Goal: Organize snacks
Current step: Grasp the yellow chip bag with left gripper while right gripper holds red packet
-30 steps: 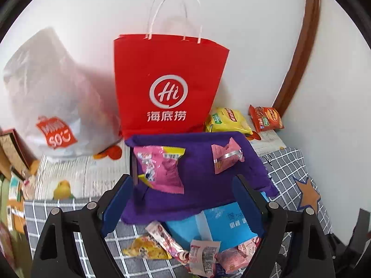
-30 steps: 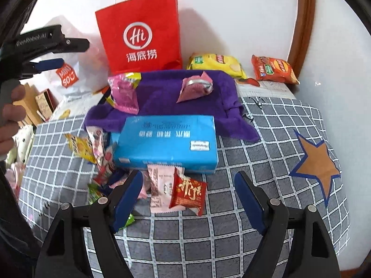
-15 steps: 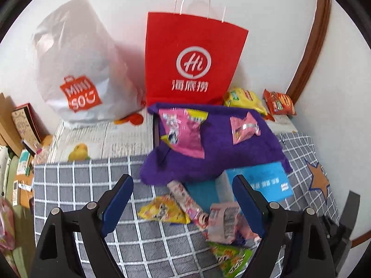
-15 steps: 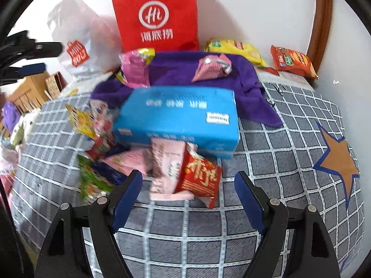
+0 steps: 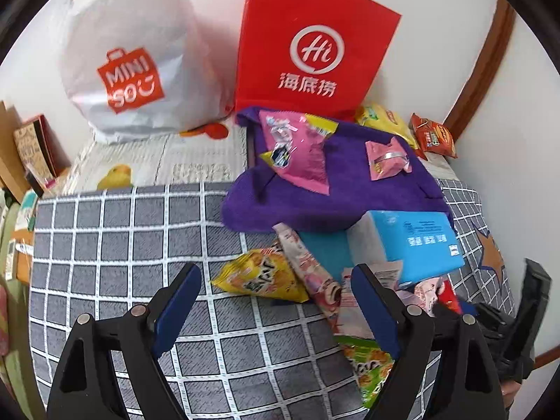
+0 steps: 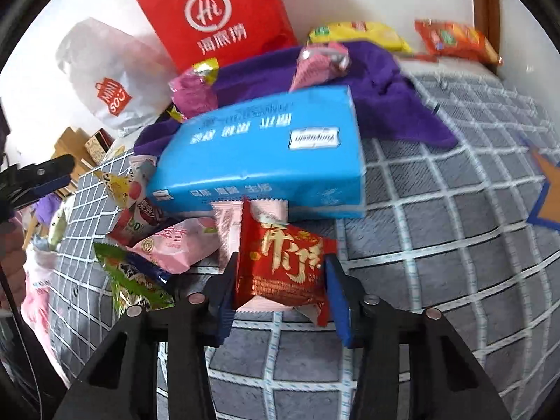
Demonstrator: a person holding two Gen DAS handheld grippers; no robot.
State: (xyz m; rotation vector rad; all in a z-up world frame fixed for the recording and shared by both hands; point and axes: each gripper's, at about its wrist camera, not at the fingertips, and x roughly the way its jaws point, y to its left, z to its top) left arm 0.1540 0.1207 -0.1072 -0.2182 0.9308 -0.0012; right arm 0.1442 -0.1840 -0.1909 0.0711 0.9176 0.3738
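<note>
Our right gripper (image 6: 280, 290) is closing on a red snack packet (image 6: 285, 262): the packet sits between the two blue pads (image 6: 225, 301), and both pads look pressed against its sides. It lies at the near edge of a heap of snacks, on top of a pale pink packet (image 6: 229, 225), just in front of the blue tissue box (image 6: 266, 150).

Our left gripper (image 5: 276, 301) stands wide, with nothing gripped. Between its fingers, a little farther off, we see a yellow triangular packet (image 5: 259, 276) and a long pink-and-white packet (image 5: 308, 269) lying on the grey checked cloth (image 5: 122, 231). A green packet (image 5: 371, 371) shows near the right finger.

In the heap to the left of the red packet we count, in the right wrist view, one pink packet (image 6: 171, 245), one green packet (image 6: 133, 283), one yellow packet (image 6: 117, 183) and one red-and-white packet (image 6: 140, 210); more may be hidden under the box.

Beyond the box lies one purple towel (image 5: 350, 189) with two pink packets on it, a large one (image 5: 301, 150) to the left and a small one (image 5: 386, 159) to the right. At the far wall stand two bags, one red paper bag (image 5: 311, 45) and one white plastic bag (image 5: 129, 52). Right of the red bag lie one yellow packet (image 5: 383, 120) and one orange packet (image 5: 434, 136).
</note>
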